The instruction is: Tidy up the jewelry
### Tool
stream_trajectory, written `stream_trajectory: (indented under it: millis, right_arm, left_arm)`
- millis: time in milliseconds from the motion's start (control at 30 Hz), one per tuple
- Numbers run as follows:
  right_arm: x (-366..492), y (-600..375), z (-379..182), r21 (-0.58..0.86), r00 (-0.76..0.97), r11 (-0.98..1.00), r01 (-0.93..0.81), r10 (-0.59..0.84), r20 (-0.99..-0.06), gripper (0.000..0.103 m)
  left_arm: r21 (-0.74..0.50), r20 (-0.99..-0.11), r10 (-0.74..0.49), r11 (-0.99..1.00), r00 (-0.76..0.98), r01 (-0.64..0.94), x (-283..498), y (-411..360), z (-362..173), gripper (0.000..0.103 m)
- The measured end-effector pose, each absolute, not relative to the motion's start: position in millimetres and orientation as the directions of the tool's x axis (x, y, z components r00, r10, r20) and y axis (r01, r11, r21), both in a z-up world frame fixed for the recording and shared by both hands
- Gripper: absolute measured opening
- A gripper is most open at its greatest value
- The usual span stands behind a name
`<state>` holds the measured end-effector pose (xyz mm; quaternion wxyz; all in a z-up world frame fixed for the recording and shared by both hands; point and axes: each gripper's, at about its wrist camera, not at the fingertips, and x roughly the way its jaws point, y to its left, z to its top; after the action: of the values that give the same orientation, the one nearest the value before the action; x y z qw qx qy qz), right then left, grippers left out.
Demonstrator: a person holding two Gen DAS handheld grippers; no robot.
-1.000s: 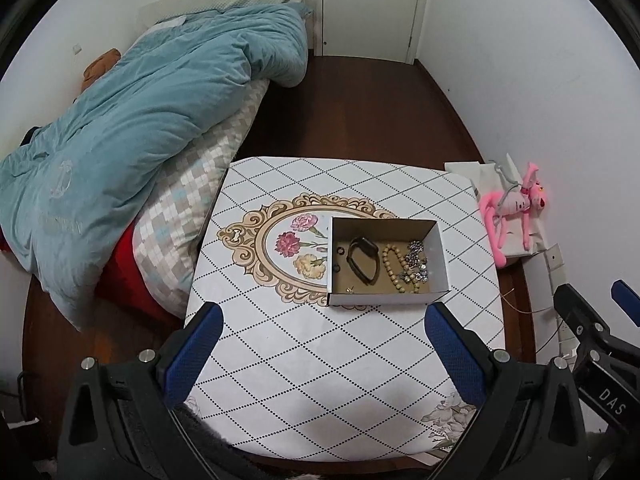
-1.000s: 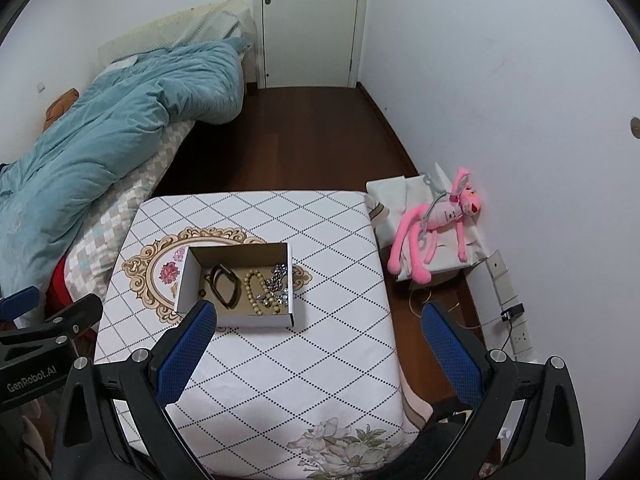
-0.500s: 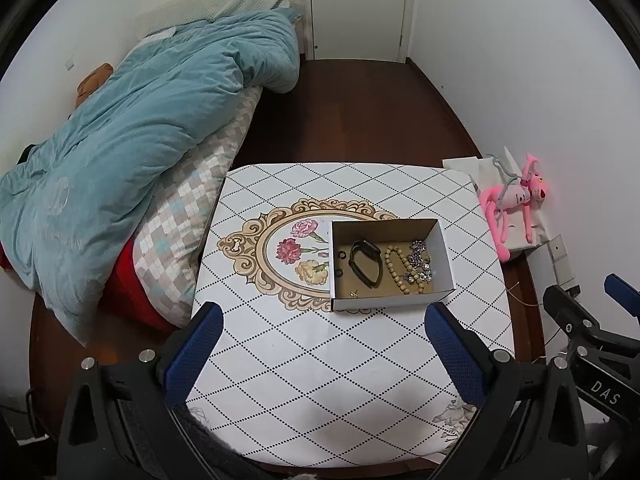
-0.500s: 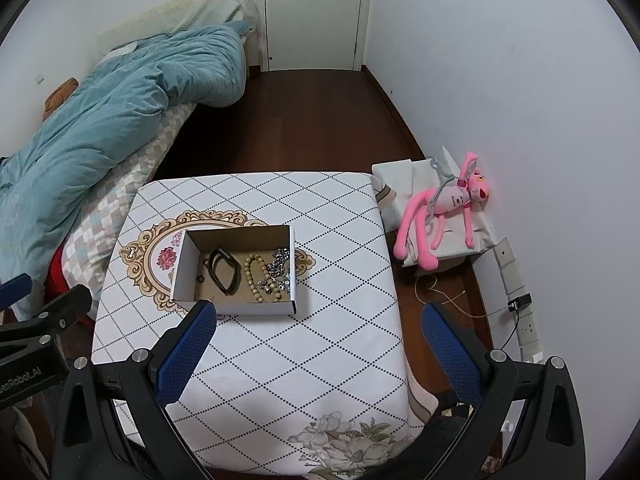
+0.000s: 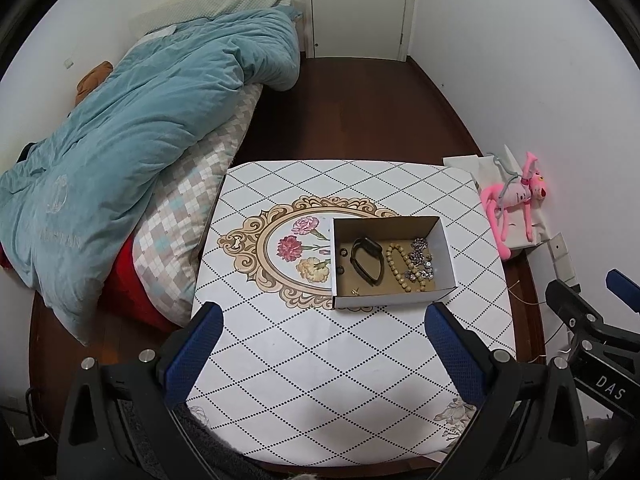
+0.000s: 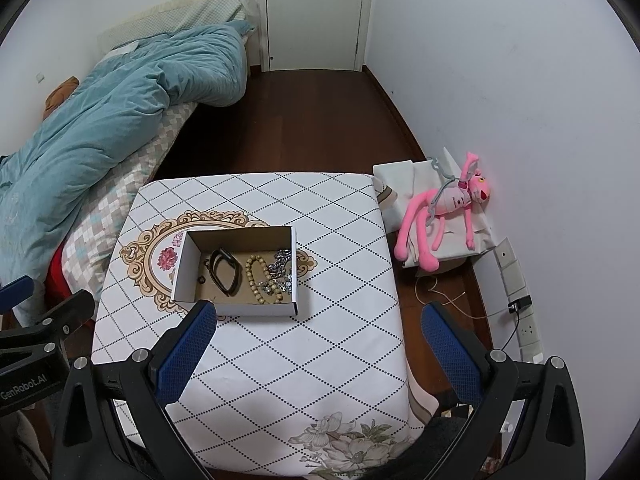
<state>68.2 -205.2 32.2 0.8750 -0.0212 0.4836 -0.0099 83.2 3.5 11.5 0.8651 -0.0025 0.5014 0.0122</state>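
A small open cardboard box [image 5: 444,240] [image 6: 236,307] sits on a table with a white diamond-pattern cloth [image 5: 320,360] [image 6: 320,340]. Inside lie a black band [image 5: 366,260] [image 6: 225,272], a string of wooden beads [image 5: 396,266] [image 6: 258,280], a silver chain bracelet [image 5: 420,260] [image 6: 282,268] and small dark rings [image 5: 342,260]. My left gripper [image 5: 324,336] is open and empty, high above the table's near side. My right gripper [image 6: 318,334] is open and empty, also high, right of the box.
A bed with a teal duvet [image 5: 120,152] [image 6: 100,132] stands left of the table. A pink plush toy [image 5: 516,200] [image 6: 444,208] lies on white bags by the right wall. Wall sockets and cables [image 6: 516,304] are at right. A closed door [image 6: 316,12] is at the far end.
Both grippers have risen and pulled back from the table, so the box and table look smaller and farther. Both stay open and empty.
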Motion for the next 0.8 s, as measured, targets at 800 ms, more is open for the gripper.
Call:
stream_trajectory:
  millis: [800]
  right_arm:
    - [68.2, -202.0, 37.9, -0.053, 0.539, 0.998, -0.015, -0.037, -0.842, 0.103]
  left_arm:
    - [0.004, -0.865, 0.021, 0.999, 0.502, -0.035, 81.4, 5.4, 15.4, 0.103]
